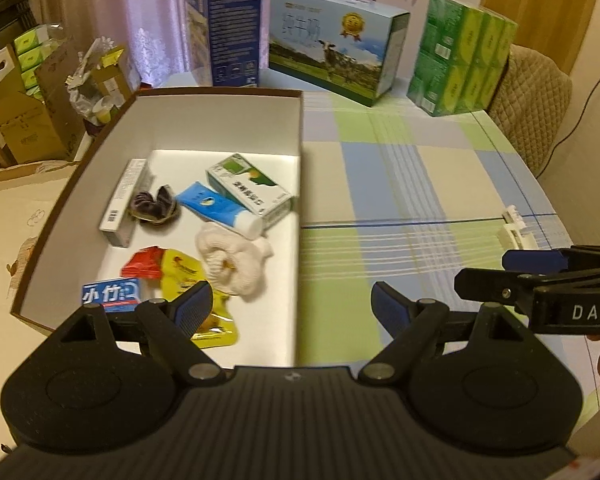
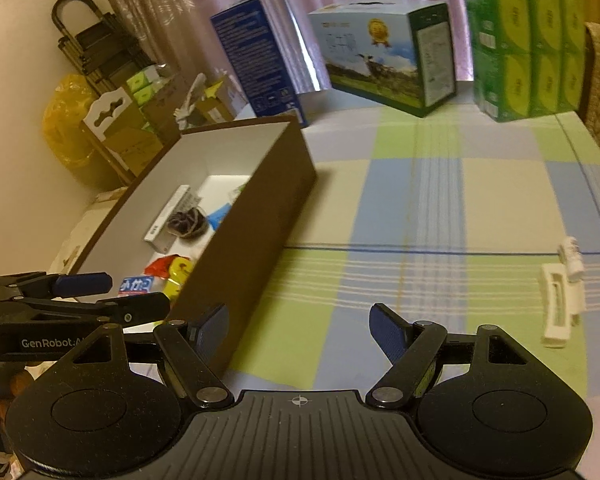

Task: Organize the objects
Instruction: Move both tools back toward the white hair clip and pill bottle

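An open brown box (image 1: 220, 120) with a white inside sits at the left of the checked tablecloth. It holds a narrow white carton (image 1: 124, 200), a dark scrunchie (image 1: 154, 204), a blue tube (image 1: 216, 206), a green-and-white carton (image 1: 248, 188), a white cloth bundle (image 1: 232, 260), a red packet (image 1: 144, 264), a yellow packet (image 1: 188, 280) and a small blue box (image 1: 112, 294). My left gripper (image 1: 292, 308) hovers open over the box's near right wall, holding nothing. My right gripper (image 2: 300, 328) is open and empty over the cloth beside the box (image 2: 252, 220). A white plastic piece (image 2: 560, 304) lies to its right.
At the back of the table stand a tall blue carton (image 1: 224, 20), a milk case with a cow picture (image 1: 336, 44) and a green pack of tissues (image 1: 460, 56). A padded chair back (image 1: 536, 104) is at the far right. Cardboard boxes (image 1: 32, 120) crowd the left.
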Action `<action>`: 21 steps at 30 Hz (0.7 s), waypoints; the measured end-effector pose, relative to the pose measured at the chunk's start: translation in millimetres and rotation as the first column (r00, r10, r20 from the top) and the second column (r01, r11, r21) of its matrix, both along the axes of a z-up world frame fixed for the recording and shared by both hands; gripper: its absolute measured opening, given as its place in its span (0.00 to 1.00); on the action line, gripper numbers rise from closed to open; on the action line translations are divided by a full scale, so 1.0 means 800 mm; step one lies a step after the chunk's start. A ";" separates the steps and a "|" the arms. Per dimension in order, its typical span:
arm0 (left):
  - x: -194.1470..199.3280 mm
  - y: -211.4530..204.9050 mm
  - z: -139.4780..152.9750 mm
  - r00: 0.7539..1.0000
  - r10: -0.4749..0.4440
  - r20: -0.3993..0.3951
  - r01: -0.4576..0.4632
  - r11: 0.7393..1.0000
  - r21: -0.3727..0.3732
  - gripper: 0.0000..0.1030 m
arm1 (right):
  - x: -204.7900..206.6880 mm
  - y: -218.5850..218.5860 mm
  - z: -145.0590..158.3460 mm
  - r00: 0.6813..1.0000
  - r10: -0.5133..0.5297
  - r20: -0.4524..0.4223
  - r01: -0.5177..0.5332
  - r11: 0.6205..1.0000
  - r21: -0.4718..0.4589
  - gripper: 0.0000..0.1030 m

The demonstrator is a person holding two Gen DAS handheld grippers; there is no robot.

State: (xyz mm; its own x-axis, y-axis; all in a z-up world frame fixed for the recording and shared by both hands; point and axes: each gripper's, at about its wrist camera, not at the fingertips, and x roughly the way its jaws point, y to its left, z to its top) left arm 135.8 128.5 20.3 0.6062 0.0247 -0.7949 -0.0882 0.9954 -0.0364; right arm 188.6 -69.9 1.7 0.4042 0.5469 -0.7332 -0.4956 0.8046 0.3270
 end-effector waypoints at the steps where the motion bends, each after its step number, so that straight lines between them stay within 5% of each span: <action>1: 0.000 -0.006 0.000 1.000 -0.005 0.000 0.005 1.000 0.001 0.82 | 0.000 -0.006 0.000 1.000 -0.005 -0.001 0.005 1.000 -0.001 0.72; 21: 0.026 -0.107 -0.030 0.995 -0.072 -0.069 0.072 0.997 0.003 0.82 | 0.013 -0.121 -0.027 0.992 -0.100 -0.077 0.095 0.993 -0.063 0.72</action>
